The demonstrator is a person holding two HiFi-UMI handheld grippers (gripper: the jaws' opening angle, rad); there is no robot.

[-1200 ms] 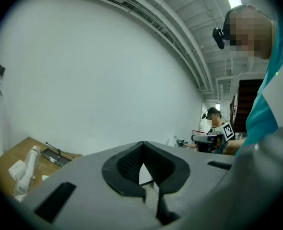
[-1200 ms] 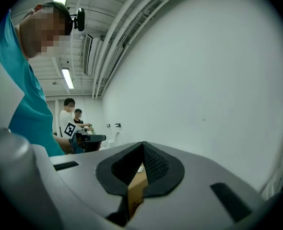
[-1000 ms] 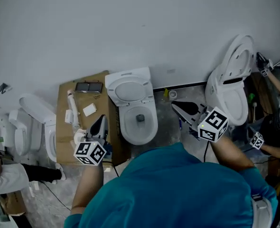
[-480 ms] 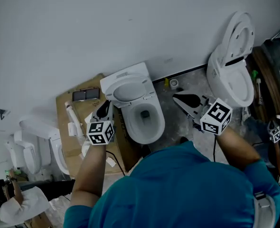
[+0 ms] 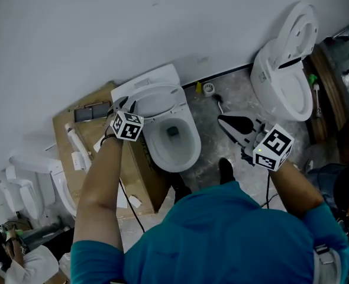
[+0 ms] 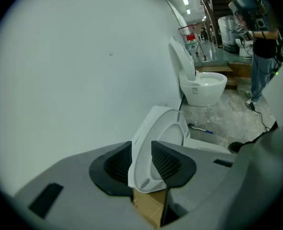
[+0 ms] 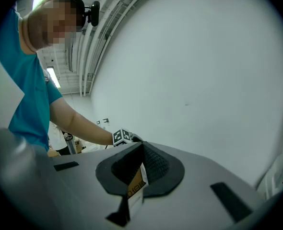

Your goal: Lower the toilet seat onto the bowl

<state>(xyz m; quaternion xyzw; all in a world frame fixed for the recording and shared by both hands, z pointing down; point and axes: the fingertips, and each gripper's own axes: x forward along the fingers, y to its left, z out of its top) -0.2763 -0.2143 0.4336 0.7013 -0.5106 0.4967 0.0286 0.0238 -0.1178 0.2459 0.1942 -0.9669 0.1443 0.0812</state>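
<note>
Between the ribbed black pads of the left gripper (image 6: 141, 143), whose jaws are opening, stands the rim of the raised toilet seat (image 6: 166, 131) (a smooth white oval ring), tilted up off the bowl (image 5: 173, 139) near the plain wall (image 5: 103, 28). A cardboard box (image 5: 94, 141) crowds the bowl's left side. Bare mottled floor (image 5: 222, 99) lies to its right, where the right gripper (image 5: 222, 119) hangs with its jaws closed together.

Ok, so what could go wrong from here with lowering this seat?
1. The jaws of the left gripper are opening around the rim of the upright seat and do not seem to press it yet. If it is tipped forward loosely, it could drop and slam onto the bowl.
2. The jaws sit at the rim's side, off-centre, so a pull may slip off or twist the seat.
</note>
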